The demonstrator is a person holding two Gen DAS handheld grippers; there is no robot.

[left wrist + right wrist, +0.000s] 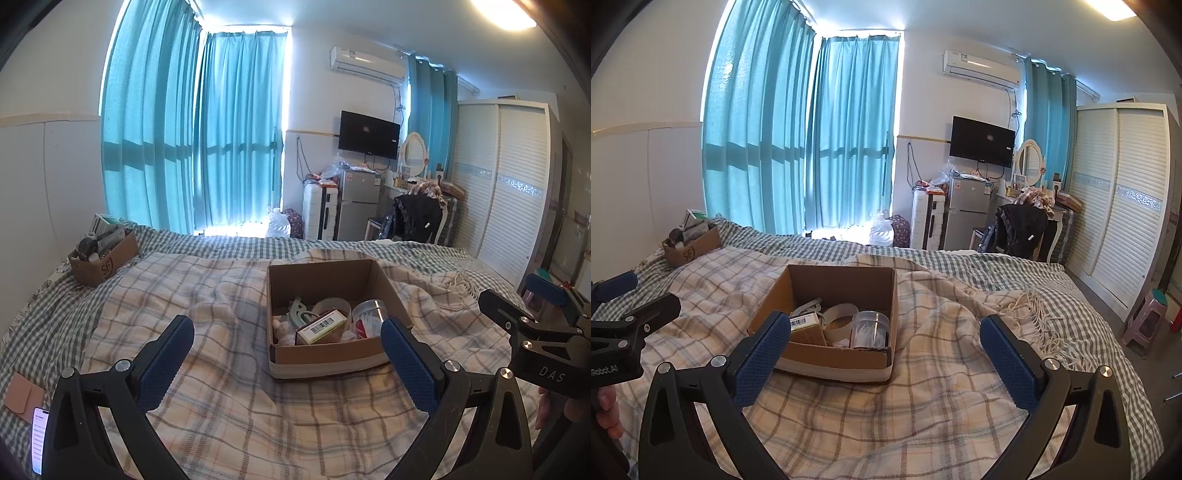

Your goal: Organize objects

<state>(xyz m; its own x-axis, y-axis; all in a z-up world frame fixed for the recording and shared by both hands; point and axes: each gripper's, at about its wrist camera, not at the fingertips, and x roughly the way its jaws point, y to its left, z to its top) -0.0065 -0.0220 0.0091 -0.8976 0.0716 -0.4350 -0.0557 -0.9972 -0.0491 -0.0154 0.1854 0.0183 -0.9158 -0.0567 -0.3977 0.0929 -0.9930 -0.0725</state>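
We hold both the left tongs and right tongs spread wide and empty above the rumpled plaid blanket, where the square cardboard box sits open. Inside lie a barcoded carton, a clear plastic jar and a tape roll. Only our left view shows a lit phone at the bed's edge; only the right shows a pink stool.

Two cardboard boxes, two grippers, one phone
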